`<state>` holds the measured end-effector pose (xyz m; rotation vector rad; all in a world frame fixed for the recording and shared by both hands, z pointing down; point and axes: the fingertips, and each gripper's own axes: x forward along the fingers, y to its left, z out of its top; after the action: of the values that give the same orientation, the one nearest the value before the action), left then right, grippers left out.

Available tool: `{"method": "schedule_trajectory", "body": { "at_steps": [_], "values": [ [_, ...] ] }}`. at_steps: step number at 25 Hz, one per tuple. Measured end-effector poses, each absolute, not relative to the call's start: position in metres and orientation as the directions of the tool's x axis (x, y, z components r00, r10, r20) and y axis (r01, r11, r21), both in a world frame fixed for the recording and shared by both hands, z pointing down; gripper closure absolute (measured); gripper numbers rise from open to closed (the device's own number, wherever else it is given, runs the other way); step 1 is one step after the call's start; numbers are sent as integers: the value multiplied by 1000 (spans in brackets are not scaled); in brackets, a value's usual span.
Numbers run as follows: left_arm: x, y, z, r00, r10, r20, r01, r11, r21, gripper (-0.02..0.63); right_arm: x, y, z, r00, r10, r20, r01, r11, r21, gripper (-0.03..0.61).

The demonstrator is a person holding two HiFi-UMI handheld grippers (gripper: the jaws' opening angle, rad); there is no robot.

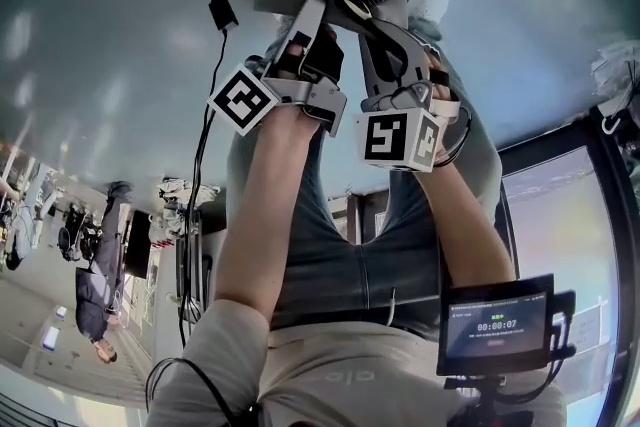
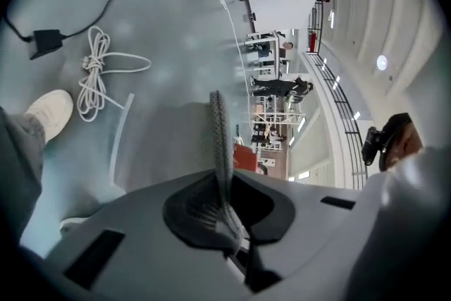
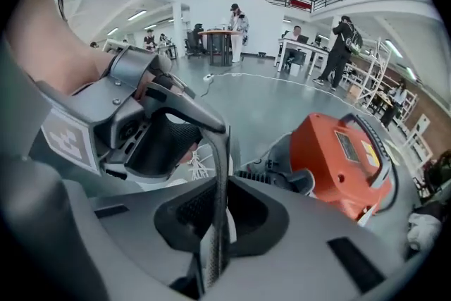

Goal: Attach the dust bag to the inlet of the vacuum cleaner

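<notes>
The head view looks steeply down, close over the person's forearms (image 1: 270, 205), toward the grey floor (image 1: 100, 35). Each gripper view sits just behind its own jaws and looks along them. The right gripper view and the head view share the orange plastic vacuum cleaner (image 3: 345, 158). The left gripper view and the head view share the coiled white cable (image 2: 99, 74).

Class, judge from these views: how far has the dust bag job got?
Done: left gripper and right gripper are each shut on the edge of the grey dust bag. In hand: the bag is held close to the orange vacuum cleaner. Left: joining bag to cleaner; no view shows them attached.
</notes>
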<state>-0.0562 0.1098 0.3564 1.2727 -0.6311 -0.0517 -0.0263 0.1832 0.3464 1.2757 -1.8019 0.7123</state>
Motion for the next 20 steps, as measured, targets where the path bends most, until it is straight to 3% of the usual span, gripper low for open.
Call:
{"method": "schedule_trajectory", "body": {
  "at_steps": [3,11,14,20],
  "values": [
    [-46,108,354,886,-336,319,-237,261,936,597,-19,184,348,-140,-507,851,-957,290,16,541],
    [-36,107,356,912,-326,249,-173,246,954,595,-8,181,354,-60,-537,841,-978,201,59,541],
    [-30,116,363,944,-256,210,-142,260,955,588,-1,186,372,-49,-527,848,-983,177,53,540],
    [-9,119,345,967,-75,245,-235,118,965,431,-2,185,376,-31,-511,859,-975,207,87,541]
  ]
}}
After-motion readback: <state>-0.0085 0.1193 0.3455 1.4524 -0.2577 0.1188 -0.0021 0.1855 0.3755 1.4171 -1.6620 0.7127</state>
